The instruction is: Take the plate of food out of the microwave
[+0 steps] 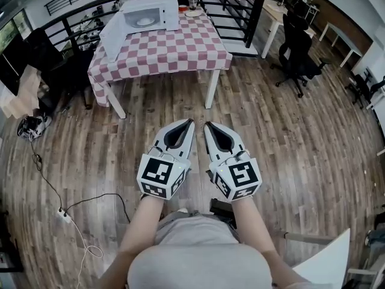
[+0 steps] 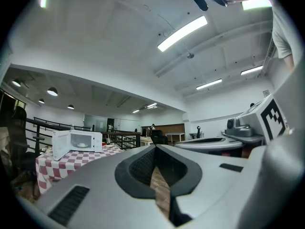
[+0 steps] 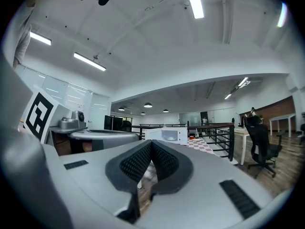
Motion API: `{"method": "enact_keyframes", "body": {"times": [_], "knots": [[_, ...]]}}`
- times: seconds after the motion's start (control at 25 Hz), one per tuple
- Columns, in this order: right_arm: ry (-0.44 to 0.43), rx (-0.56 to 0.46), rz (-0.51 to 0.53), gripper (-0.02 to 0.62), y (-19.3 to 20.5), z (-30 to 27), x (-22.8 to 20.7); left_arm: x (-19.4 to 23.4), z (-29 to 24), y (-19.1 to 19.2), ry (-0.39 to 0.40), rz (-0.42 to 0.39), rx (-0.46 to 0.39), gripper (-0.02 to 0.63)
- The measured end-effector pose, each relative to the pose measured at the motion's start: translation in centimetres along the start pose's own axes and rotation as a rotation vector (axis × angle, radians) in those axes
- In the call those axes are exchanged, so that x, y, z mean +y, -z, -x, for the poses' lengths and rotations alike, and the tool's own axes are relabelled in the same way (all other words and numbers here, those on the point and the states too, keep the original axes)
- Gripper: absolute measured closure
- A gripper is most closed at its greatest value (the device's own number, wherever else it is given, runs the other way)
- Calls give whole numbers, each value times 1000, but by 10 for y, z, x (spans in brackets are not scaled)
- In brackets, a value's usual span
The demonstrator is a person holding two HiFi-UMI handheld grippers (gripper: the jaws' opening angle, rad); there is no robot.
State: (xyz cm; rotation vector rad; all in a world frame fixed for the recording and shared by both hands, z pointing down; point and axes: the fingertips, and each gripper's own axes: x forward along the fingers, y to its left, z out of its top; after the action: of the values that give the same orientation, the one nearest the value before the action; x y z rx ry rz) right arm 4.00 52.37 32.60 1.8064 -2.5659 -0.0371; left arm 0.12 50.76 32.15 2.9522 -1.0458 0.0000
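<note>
Plate (image 1: 145, 21): I barely see it in the microwave (image 1: 169, 12), food indistinct.
Left gripper (image 1: 189, 121): jaws together, empty.
Right gripper (image 1: 207, 124): jaws together, empty.

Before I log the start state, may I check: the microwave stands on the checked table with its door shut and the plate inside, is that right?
Not quite: the door is swung open, as the head view shows. The microwave does stand on the checked table, with the plate inside.
</note>
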Motion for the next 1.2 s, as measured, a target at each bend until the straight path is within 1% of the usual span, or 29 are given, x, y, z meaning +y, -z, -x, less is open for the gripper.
{"method": "enact_keyframes", "body": {"times": [0.32,0.52,0.8,1.2], "knots": [[0,4,-8,569,5,-26,17,29,4,5,0,17,0,606],[-14,12,-4,569,7,-37,19,43,0,9,-18,47,-3,606],[-26,10,-19,569,11,-62,-3,61,-27,12,-41,58,-2,606],[-64,17,-22,569,19,-118,-50,96,-92,21,-78,71,10,606]]}}
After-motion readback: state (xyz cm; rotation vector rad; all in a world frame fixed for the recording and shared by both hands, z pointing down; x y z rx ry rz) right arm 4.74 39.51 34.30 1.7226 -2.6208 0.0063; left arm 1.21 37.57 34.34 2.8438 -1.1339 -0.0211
